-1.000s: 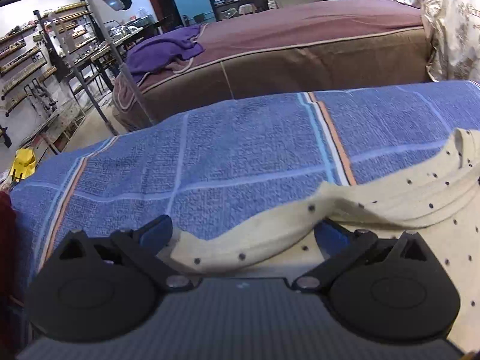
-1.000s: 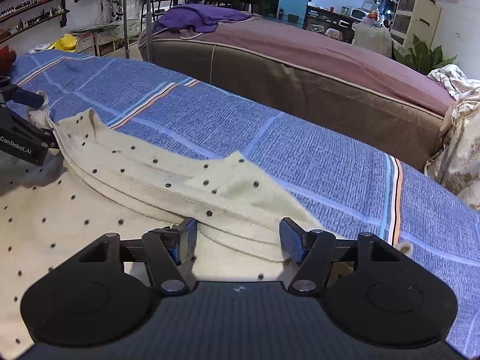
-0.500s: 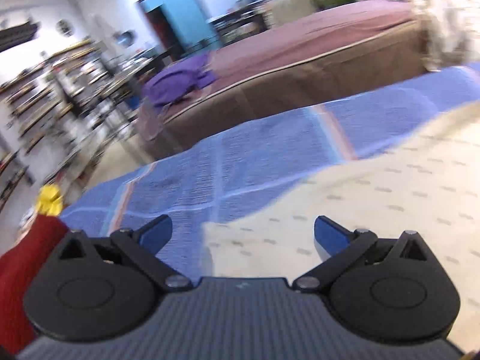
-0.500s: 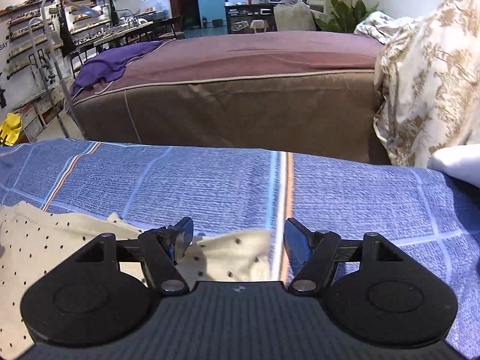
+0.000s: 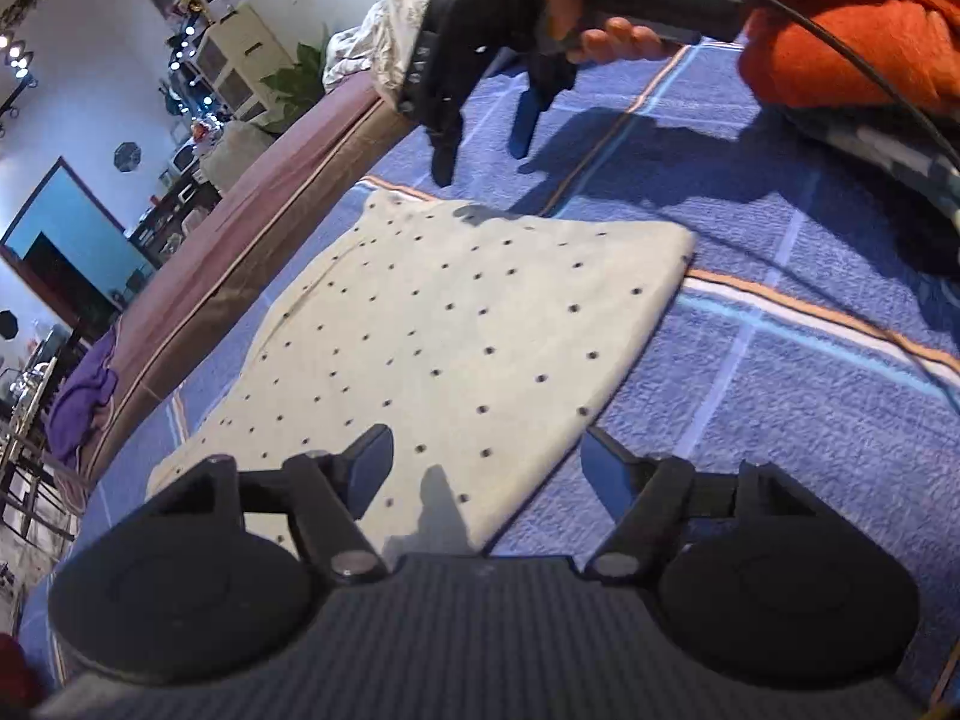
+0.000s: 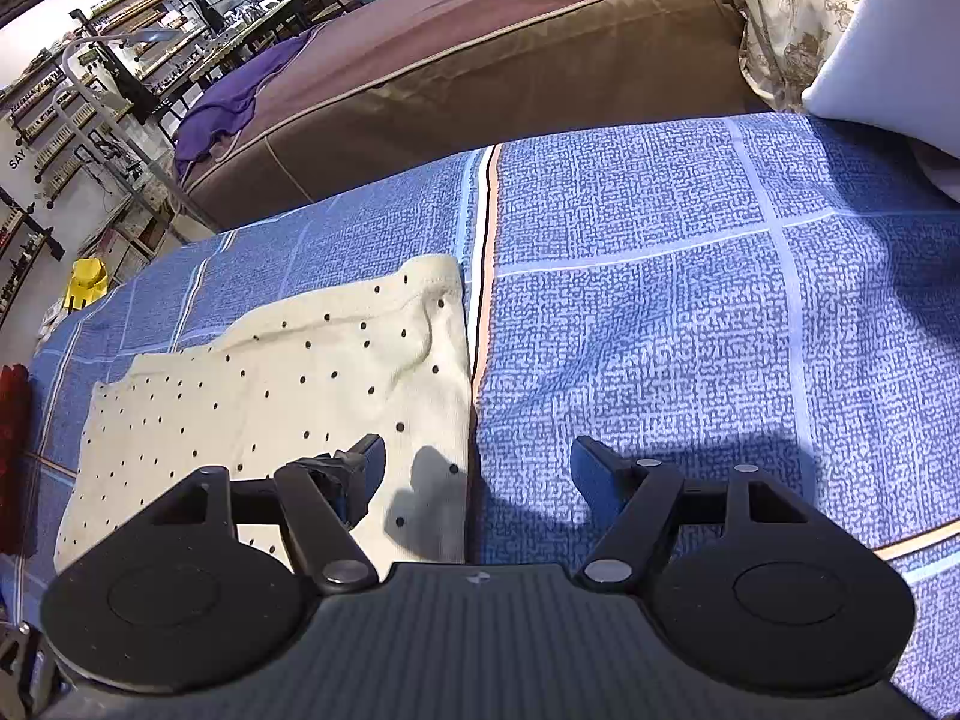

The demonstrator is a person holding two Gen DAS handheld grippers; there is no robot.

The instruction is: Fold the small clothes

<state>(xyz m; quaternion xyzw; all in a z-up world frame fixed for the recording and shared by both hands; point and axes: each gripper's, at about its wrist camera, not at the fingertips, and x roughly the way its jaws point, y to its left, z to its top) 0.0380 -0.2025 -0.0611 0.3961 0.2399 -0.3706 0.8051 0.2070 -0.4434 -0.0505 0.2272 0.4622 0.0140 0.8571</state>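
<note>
Left wrist: one dotted garment [image 5: 432, 336]

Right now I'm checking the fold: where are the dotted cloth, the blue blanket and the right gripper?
dotted cloth [image 5: 456, 324], left wrist view, its flat middle.
blue blanket [image 6: 660, 312], right wrist view, bare patch.
right gripper [image 5: 483, 150], left wrist view, between fingertips.

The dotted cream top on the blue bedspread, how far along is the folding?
Done: the cream top lies folded flat on the bedspread. In hand: nothing; left gripper and right gripper are open above its edges. Left: probably another fold.
</note>
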